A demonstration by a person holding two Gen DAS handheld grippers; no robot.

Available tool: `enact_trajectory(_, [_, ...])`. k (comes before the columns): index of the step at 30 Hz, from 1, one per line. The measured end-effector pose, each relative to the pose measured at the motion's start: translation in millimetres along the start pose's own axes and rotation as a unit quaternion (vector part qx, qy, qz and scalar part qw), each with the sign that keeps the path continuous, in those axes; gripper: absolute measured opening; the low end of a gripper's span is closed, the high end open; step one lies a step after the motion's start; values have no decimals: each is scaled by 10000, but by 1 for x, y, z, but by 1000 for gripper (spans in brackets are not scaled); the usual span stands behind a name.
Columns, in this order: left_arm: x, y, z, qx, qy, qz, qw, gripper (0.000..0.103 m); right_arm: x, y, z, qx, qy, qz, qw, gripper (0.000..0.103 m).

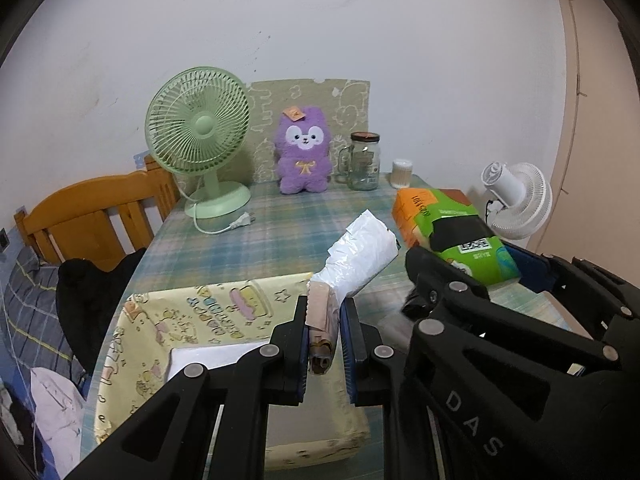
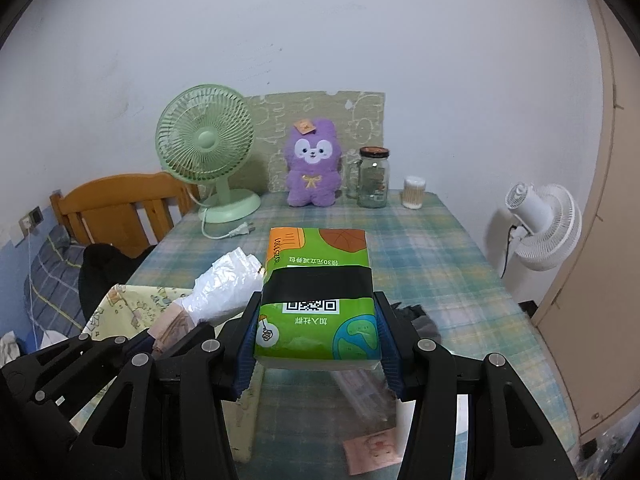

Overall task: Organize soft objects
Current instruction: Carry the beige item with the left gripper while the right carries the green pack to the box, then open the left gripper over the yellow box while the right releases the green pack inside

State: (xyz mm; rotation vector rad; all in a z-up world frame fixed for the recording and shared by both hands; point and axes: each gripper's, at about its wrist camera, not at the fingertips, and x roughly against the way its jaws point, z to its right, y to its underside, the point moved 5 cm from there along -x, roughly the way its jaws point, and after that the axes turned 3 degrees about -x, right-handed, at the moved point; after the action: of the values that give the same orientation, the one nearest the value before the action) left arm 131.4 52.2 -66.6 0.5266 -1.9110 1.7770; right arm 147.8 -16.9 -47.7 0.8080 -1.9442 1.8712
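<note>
both grippers are loaded. the left gripper (image 1: 324, 344) has its fingers clamped on the narrow pinkish neck of a white plastic bag (image 1: 360, 256), whose crinkled body sticks out ahead and to the right, long axis running away from the fingers. it hangs right above the near right corner of the yellow fabric basket (image 1: 168, 320), which sits on the desk (image 1: 280, 216) at the near left with something white already lying inside.

the right gripper (image 2: 318, 336) has its fingers clamped across the near end of a green tissue pack (image 2: 316, 288), one finger on each long side, the pack's long axis pointing straight away toward the far wall. it is lifted off the plaid desk, to the right of the basket and just beside the bag.

the basket lies left of and below both loads, so the left gripper is the nearer one; i judge its bag could go in with a short drop, while the pack would need carrying leftward over the rim. some dark cloth (image 2: 416, 316) lies on the desk beneath the right fingers.
</note>
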Motion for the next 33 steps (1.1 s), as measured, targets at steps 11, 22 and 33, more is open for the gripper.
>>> enact_trajectory(11, [-10,18,-43,180,-247,-343,9989,12,-30,9,-47,137,-522,-352,9979,55])
enact_trajectory(22, [-29,38,-78,389,-443,-757,9954,14,-54,24,-81,281,-836,-701,9936,55])
enact_trajectory(33, [-54,54,-92,453,-403,-1196,9910,30,-75,39,-91,435,-726,-984,9915,55])
